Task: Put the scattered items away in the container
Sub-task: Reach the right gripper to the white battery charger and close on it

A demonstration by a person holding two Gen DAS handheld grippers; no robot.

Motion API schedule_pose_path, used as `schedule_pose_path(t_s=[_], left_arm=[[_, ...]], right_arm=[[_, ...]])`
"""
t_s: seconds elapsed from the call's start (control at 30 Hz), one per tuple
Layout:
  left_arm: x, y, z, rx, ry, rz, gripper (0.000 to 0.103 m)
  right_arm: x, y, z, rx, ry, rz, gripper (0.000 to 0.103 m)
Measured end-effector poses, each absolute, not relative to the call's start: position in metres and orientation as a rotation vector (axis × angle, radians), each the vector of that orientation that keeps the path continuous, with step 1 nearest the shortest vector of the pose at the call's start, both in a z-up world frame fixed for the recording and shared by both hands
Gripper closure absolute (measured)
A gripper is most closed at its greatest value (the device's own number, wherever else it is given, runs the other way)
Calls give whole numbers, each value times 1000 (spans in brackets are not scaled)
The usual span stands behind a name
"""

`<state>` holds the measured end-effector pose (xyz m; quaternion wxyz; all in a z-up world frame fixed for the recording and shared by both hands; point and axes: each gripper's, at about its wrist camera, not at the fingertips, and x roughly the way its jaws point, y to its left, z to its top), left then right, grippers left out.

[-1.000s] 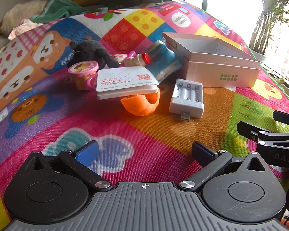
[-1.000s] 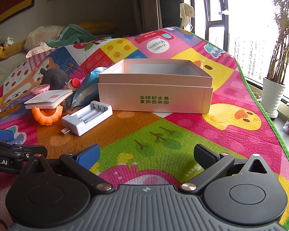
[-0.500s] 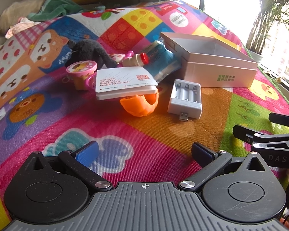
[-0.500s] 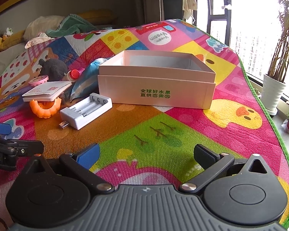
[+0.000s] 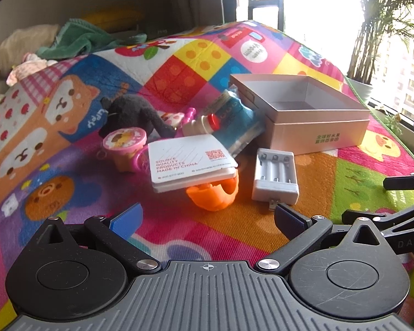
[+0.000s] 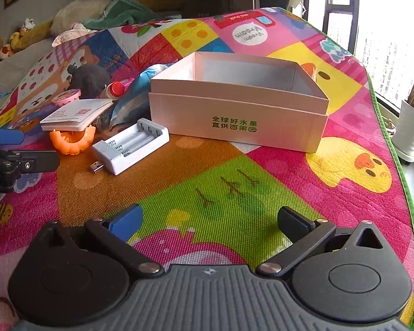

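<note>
- Left gripper [image 5: 207, 218], right gripper [image 6: 209, 220]: both spread, empty.
- White card [image 5: 190, 162] hides most of orange toy [image 5: 212, 195].
- Blue pouch [image 5: 234, 121] partly behind box [image 5: 317, 135].

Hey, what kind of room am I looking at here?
Probably a home living room or play area: a colourful children's play mat, a black plush toy, and a potted plant by a big window facing apartment buildings.
</note>
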<state>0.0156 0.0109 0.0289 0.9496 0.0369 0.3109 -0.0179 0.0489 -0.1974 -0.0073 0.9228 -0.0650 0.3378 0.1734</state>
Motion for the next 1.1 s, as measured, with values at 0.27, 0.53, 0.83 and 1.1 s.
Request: schedule_pose_path(t_s=[0.27,0.53,0.83,1.1], left_arm=[[33,10,25,111,627,-61,0],[51,33,31,205,586,39,0],[49,91,46,74,552,154,0],[33,84,47,-14,583,64,0]], right_arm=[[56,-199,-4,-124,744,377,0],[61,-197,0,-151,771,395,0],[91,-167,32,-135,669,540,0],[137,-122,19,-69,735,538,20]])
